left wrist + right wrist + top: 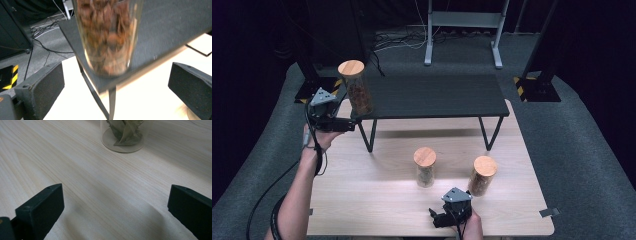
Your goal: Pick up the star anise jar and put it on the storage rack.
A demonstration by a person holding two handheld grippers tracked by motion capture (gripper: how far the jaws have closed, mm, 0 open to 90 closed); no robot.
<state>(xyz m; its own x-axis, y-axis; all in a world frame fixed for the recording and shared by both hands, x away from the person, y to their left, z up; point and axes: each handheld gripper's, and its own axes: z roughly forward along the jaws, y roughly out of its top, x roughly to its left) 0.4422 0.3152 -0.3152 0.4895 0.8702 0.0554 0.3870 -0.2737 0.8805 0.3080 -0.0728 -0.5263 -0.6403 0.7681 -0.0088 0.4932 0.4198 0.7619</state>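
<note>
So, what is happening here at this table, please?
A person holds a gripper in each hand. The left gripper is open at a tall jar of brown pieces, which stands on the front left corner of the low black shelf; the jar is between the jaws but they do not press on it. The right gripper is open near the table's front edge. Two more jars, the middle jar and the right jar, stand on the table.
</note>
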